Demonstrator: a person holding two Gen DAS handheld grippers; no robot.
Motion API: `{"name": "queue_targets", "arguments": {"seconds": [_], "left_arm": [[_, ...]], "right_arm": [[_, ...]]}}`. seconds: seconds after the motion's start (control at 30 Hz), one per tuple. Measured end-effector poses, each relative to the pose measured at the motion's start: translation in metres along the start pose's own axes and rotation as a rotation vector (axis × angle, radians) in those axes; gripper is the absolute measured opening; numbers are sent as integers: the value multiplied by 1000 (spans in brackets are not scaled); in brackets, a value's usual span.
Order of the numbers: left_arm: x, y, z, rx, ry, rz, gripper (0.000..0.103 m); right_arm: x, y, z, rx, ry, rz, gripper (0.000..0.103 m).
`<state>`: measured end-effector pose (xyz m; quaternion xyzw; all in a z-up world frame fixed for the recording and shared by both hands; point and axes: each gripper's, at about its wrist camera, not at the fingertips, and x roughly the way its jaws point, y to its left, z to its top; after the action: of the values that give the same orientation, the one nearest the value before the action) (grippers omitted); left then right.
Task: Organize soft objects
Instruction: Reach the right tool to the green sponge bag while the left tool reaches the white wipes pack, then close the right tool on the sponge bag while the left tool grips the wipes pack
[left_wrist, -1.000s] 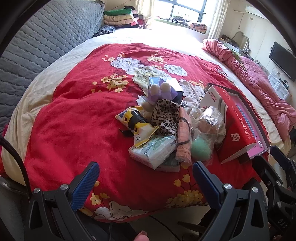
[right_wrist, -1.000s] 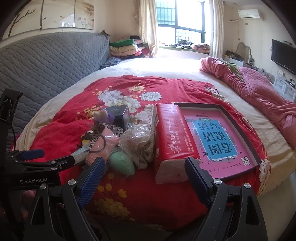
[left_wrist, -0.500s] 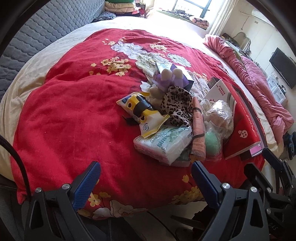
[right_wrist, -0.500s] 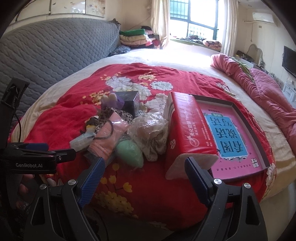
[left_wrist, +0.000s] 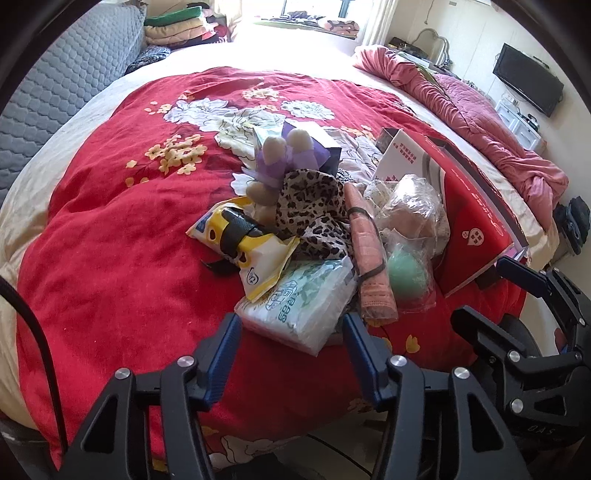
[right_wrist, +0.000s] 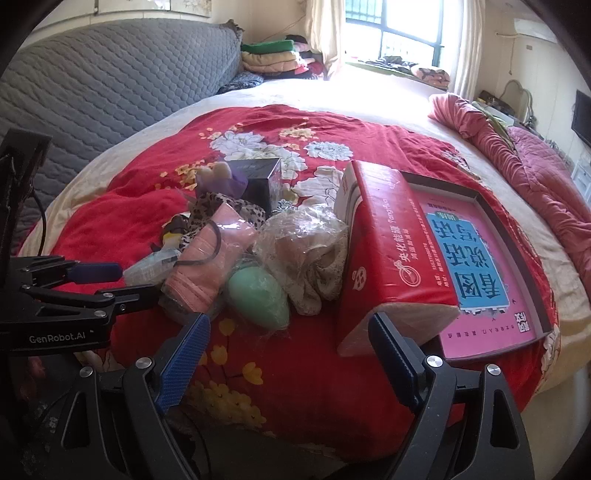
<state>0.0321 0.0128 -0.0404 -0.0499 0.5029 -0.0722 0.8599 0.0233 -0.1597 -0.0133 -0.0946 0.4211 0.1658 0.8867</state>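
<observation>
Plastic-wrapped and slippery, the tissue pack (left_wrist: 299, 301) is lying at the near edge of the pile on the red quilt (left_wrist: 110, 258), partly under the yellow pouch (left_wrist: 243, 240) and beside the rolled pink cloth (left_wrist: 371, 258). You are bringing the left gripper (left_wrist: 291, 339) down over it; its jaws are closing, with the near corner of the pack sitting between the blue pads but, as far as can be judged, not yet pressed. Centre the pads on the pack's two long sides before you are squeezing, so that the film is not sliding out. Keep the tips clear of the quilt, or you are likely pinching fabric too. The right gripper (right_wrist: 288, 354) is hanging with its jaws apart and nothing between them, in front of the green egg-shaped item (right_wrist: 258, 299) and the red box (right_wrist: 391, 258); hold it off the pile so the stack is not shifting.
</observation>
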Motion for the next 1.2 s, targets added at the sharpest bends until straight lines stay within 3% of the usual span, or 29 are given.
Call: {"name": "queue_targets", "arguments": {"seconds": [0.23, 0.37, 0.8, 0.9, 1.1, 1.2], "left_arm": [[7, 6, 5, -11, 3, -28, 47], [9, 14, 7, -36, -5, -53, 44], [13, 19, 12, -56, -9, -88, 42], [12, 22, 13, -73, -15, -101, 39], [7, 27, 13, -93, -29, -126, 37], [7, 28, 12, -95, -29, -134, 36]], "right_arm": [[23, 15, 4, -113, 40, -45, 85], [43, 23, 2, -157, 97, -22, 51], [89, 54, 2, -344, 93, -146, 49], [92, 47, 6, -322, 89, -84, 43], [70, 2, 18, -67, 80, 142, 41], [64, -12, 14, 15, 107, 204, 41]]}}
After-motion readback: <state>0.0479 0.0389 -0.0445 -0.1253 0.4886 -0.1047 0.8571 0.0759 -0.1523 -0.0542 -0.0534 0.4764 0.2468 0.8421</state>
